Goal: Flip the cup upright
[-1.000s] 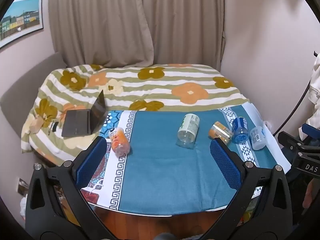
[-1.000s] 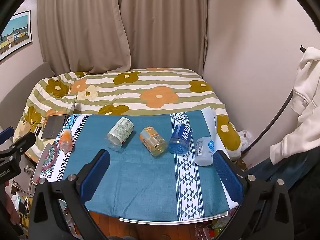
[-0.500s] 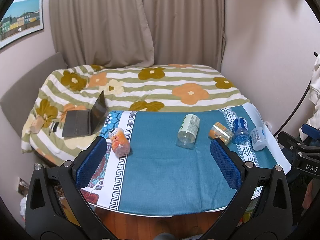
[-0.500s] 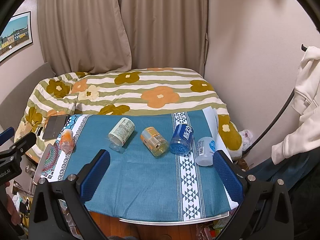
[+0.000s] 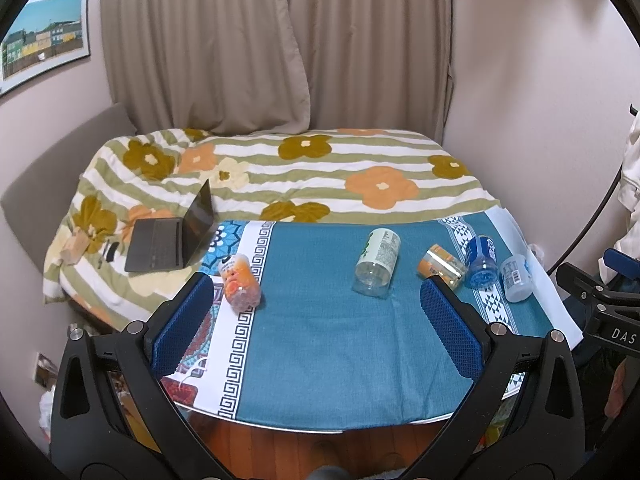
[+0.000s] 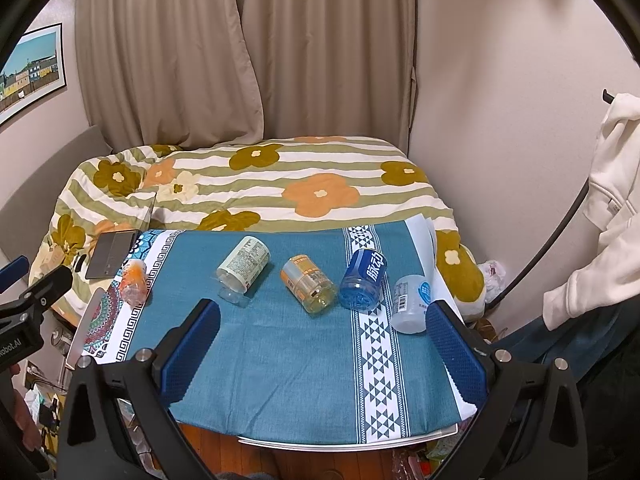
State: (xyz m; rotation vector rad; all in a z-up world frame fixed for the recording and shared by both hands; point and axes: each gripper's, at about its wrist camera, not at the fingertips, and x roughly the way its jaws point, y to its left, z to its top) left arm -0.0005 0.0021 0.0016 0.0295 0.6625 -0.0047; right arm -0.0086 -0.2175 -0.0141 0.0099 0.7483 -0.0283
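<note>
Several plastic cups lie on their sides on the blue cloth-covered table. From left: an orange-pink cup, a green-labelled clear cup, an orange-labelled cup, a blue cup and a pale clear cup. The right wrist view shows them as well: orange-pink cup, green-labelled cup, orange-labelled cup, blue cup, pale cup. My left gripper is open and empty, above the table's near half. My right gripper is open and empty, short of the cups.
A bed with a flowered striped quilt lies behind the table, with an open laptop on its left. Curtains hang behind. A white garment hangs at right. The table's near edge stands over a wooden floor.
Both views have shifted only slightly; the cups sit a touch higher in the frames. Nothing on the table has moved and both grippers stay open.
</note>
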